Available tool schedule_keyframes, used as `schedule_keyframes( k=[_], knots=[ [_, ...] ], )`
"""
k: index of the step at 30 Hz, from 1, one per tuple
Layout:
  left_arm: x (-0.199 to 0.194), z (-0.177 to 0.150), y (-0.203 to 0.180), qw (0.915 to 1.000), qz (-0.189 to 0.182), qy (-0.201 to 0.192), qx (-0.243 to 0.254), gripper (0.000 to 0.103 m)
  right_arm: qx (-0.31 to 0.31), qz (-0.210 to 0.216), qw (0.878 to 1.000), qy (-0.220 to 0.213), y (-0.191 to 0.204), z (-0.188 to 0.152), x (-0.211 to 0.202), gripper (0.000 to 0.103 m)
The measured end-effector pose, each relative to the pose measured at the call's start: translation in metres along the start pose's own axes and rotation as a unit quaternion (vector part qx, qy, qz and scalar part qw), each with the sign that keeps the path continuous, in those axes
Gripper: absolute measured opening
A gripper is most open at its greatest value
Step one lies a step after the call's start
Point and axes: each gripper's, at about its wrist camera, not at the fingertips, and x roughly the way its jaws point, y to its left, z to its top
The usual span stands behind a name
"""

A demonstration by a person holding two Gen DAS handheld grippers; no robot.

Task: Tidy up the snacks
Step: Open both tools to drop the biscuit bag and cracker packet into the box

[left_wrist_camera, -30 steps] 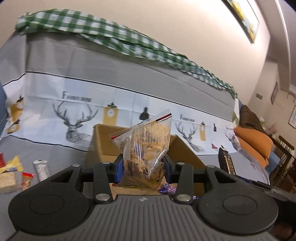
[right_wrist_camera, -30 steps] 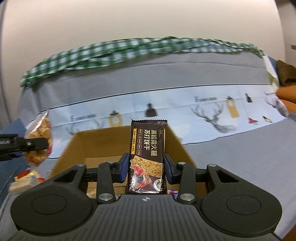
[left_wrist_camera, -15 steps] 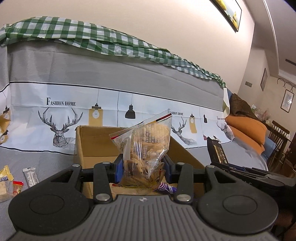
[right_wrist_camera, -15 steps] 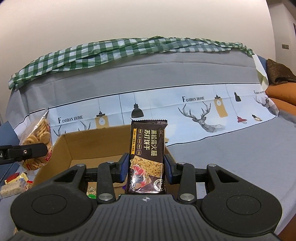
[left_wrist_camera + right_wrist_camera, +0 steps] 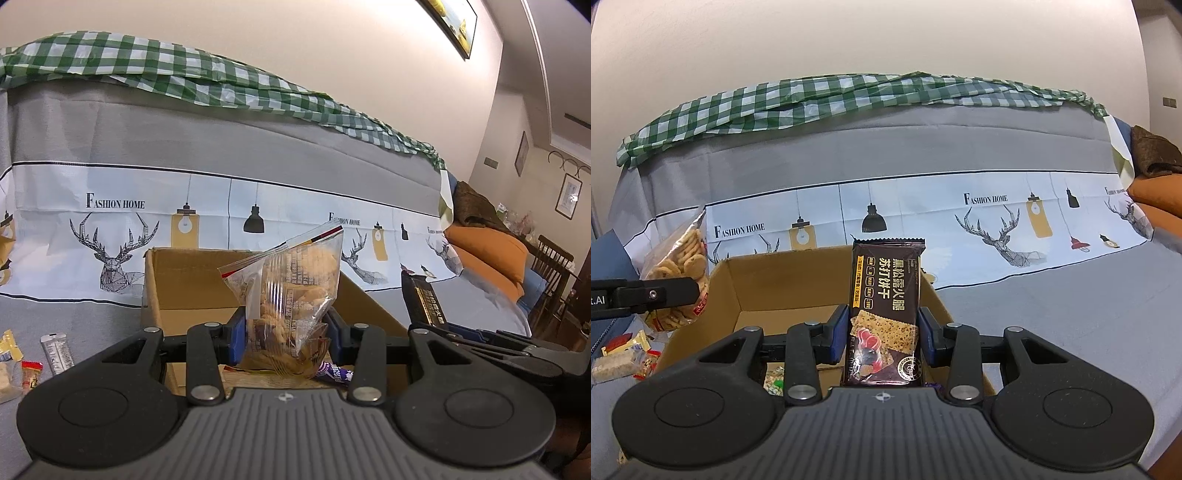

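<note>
The left gripper (image 5: 286,328) is clamping a clear bag of biscuits (image 5: 291,295) between its blue pads, which are pressing on the bag's lower half from both sides; the bag is standing upright, its long axis running up from the pads, its sealed top edge slanting up to the right; it is hanging above the near edge of an open cardboard box (image 5: 192,288). The right gripper (image 5: 882,332) is clamping a dark cracker packet (image 5: 886,306) in the same way, the pads squeezing its lower half; the packet is standing upright with its long axis vertical, its printed face turned toward the camera and its crimped top edge level; it too is sitting over the near side of the box (image 5: 768,284).

In the right wrist view the left gripper's finger is reaching in from the left edge with the biscuit bag (image 5: 677,273) just beside the box's left wall; in the left wrist view the dark packet (image 5: 424,302) is showing edge-on at the right, beside the box.

A purple wrapper (image 5: 334,371) is lying inside the box below the bag; loose snack packets (image 5: 22,365) are lying on the grey cover to the left of the box; a printed deer cloth (image 5: 997,229) is hanging behind, with a green checked cloth (image 5: 812,99) draped along the top.
</note>
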Motion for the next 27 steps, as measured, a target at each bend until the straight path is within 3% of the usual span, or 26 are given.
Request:
schedule_keyframes(
  k=[20,21,22,23,24,25,27],
  knots=[
    [-0.0019,0.0003,-0.0006,0.9995,-0.029,-0.003,0.009,0.048,-0.001,-0.007,1.0,-0.01,0.0003,-0.0017,-0.0026,0.04],
    [-0.0017,0.0005,-0.0008,0.9994,-0.034,0.0,0.008,0.049,-0.001,-0.007,1.0,-0.009,0.0003,-0.0018,-0.0025,0.041],
    [-0.0005,0.0002,-0.001,0.9992,-0.039,0.006,0.006,0.06,-0.003,-0.009,1.0,-0.008,0.0007,-0.002,-0.0021,0.042],
    [0.003,-0.0011,-0.0014,0.9988,-0.045,0.02,0.004,0.07,-0.005,-0.012,1.0,-0.004,0.002,-0.0026,-0.001,0.045],
    [0.0051,-0.0026,-0.0025,0.9987,-0.042,0.027,0.007,0.082,-0.008,-0.016,1.0,0.005,0.0042,-0.0032,0.0015,0.062],
    [0.0056,-0.0038,-0.0046,0.9991,-0.03,0.026,0.016,0.082,-0.011,-0.023,1.0,0.011,0.0062,-0.0048,0.0034,0.078],
    [0.0036,-0.0037,-0.0052,0.9994,-0.018,0.019,0.025,0.082,-0.015,-0.024,0.999,0.014,0.0085,-0.0057,0.0041,0.078]
  ],
)
